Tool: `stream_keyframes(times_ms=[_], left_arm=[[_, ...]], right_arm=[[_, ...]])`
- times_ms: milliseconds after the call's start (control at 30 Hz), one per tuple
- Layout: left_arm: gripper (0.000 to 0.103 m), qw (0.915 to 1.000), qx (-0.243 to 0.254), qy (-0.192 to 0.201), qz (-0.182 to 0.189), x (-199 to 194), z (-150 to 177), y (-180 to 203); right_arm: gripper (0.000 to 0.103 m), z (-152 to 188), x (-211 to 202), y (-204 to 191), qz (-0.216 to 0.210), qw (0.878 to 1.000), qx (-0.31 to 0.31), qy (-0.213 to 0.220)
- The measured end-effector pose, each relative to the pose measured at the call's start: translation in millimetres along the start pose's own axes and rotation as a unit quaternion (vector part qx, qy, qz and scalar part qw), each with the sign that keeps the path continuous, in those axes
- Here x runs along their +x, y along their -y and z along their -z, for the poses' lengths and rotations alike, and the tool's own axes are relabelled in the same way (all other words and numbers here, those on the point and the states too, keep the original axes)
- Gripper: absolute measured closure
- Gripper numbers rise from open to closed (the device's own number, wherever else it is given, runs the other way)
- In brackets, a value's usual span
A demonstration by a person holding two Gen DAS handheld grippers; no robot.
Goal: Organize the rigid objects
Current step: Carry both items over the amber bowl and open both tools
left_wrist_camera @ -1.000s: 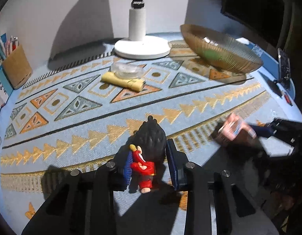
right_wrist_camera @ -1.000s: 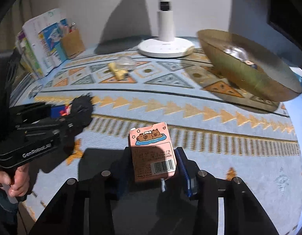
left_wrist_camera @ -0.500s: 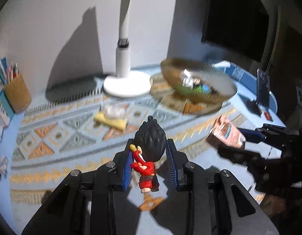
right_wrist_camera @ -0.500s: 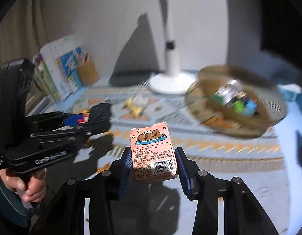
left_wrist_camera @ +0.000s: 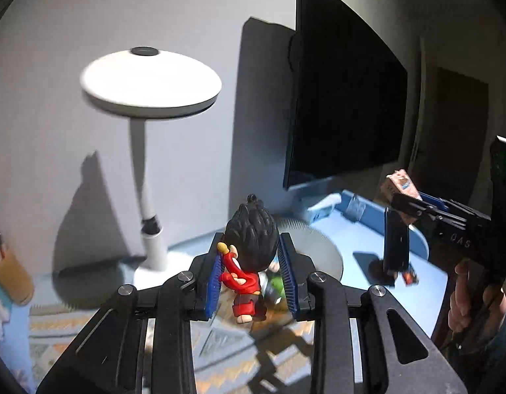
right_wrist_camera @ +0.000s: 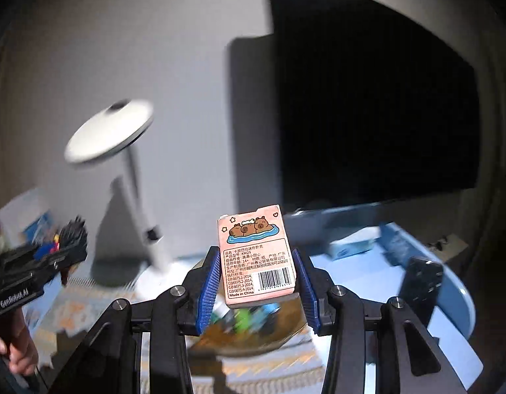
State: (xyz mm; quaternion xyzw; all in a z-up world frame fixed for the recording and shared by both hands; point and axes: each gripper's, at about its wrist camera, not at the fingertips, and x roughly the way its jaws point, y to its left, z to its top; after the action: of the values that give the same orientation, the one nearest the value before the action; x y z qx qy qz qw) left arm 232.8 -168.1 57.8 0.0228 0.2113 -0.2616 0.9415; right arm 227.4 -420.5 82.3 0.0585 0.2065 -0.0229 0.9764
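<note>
My left gripper is shut on a small toy figure with spiky black hair and red clothes, held high above the table. My right gripper is shut on a pink card box with a capybara picture and a barcode, also held high. The wide bowl lies just beyond the figure; its contents show blurred under the box. The right gripper with the pink box shows at the right in the left wrist view. The left gripper with the figure shows at the left in the right wrist view.
A white desk lamp stands at the back left. A dark monitor hangs behind the bowl. A black phone stand is on the blue table at right. A pen holder stands at far left on the patterned mat.
Both grippers have risen and tilted up with their objects, moving toward the bowl. The lamp head and monitor now fill the views; most of the mat has dropped out of sight.
</note>
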Motion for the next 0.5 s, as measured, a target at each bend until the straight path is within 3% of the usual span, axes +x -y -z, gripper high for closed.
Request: stream_keyframes(times_ms=[167, 500], left_arm=[[0.075, 0.9992, -0.029, -0.028, 0.005, 70, -2, 1], [0.075, 0.9916, -0.057, -0.117, -0.006, 176, 42, -19]], right_arm=[[0.06, -2, 37, 32, 0.026, 0.998, 0.055, -0.015], [0.06, 51, 152, 62, 0.038, 0.985, 0.098, -0.14]])
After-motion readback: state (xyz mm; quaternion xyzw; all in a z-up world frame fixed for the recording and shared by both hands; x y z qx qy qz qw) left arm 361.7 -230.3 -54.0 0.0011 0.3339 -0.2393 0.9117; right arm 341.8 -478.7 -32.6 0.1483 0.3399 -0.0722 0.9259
